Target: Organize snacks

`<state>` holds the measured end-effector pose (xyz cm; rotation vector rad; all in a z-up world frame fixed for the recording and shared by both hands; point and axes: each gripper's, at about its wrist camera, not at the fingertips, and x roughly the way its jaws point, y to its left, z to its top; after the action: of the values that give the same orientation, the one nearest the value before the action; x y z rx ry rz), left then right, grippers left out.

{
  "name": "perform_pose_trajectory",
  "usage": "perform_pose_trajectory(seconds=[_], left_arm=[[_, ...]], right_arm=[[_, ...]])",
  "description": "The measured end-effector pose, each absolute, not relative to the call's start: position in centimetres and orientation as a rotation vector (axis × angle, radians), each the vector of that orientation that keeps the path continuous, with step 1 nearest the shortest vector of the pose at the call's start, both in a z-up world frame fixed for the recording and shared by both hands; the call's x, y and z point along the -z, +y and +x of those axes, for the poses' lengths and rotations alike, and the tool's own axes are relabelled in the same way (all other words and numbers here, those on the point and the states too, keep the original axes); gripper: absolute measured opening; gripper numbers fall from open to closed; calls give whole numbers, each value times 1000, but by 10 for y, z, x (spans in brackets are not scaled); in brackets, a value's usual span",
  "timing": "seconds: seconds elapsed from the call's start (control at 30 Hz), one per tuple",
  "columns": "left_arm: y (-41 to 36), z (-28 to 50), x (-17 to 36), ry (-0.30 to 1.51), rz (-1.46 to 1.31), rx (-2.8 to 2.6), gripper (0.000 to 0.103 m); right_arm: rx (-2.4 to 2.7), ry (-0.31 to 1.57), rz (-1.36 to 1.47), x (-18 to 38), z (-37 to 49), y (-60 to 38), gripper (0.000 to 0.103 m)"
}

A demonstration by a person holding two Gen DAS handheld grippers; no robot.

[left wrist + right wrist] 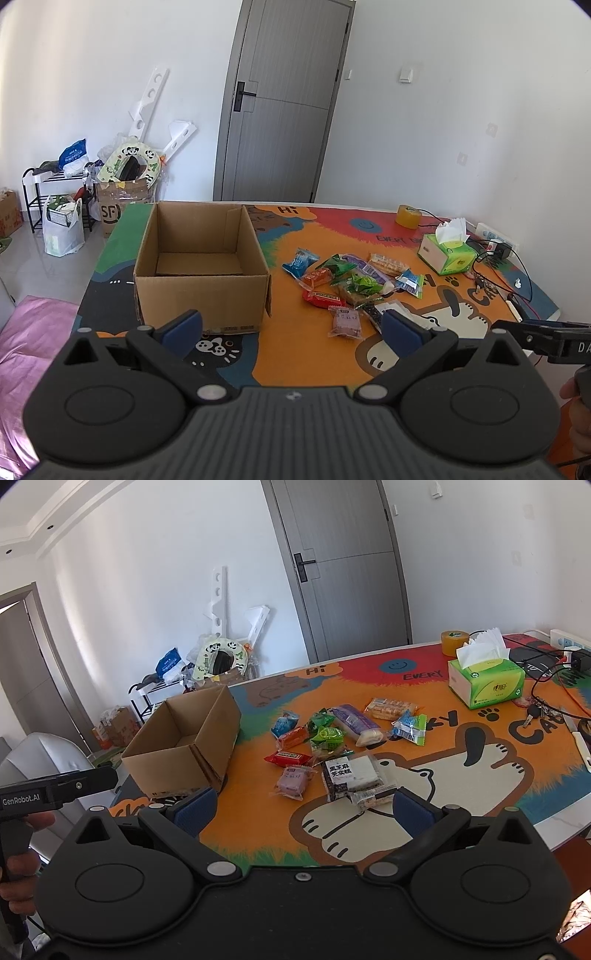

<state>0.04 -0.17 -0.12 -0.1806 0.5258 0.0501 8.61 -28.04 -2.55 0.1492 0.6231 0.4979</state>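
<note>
An open, empty cardboard box (pixel 201 269) (pixel 184 749) stands on the left of the colourful table mat (pixel 314 354). To its right lies a loose pile of several wrapped snacks (pixel 347 284) (pixel 332 738): blue, green, red, orange, a pink packet (pixel 345 322) (pixel 292 782) and a black-and-white cake pack (pixel 351 775). My left gripper (pixel 291 328) hovers open over the near table edge, in front of the box and the pile. My right gripper (pixel 303 806) is open too, just short of the cake pack. Neither holds anything.
A green tissue box (pixel 447 254) (pixel 487 681), a yellow tape roll (pixel 408 216) (pixel 454 642), keys, cables and a power strip (pixel 569 642) crowd the right side of the table. Behind the table stand a grey door (pixel 284 103), a shoe rack and bags. A pink cloth (pixel 26 343) lies at the left.
</note>
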Motion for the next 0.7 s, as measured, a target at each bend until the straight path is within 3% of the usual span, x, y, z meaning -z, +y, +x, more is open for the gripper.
perform_pose_trajectory(seconds=[0.7], left_arm=[[-2, -2, 1, 525, -179, -45, 102]], right_arm=[[-494, 627, 146, 26, 86, -280, 103]])
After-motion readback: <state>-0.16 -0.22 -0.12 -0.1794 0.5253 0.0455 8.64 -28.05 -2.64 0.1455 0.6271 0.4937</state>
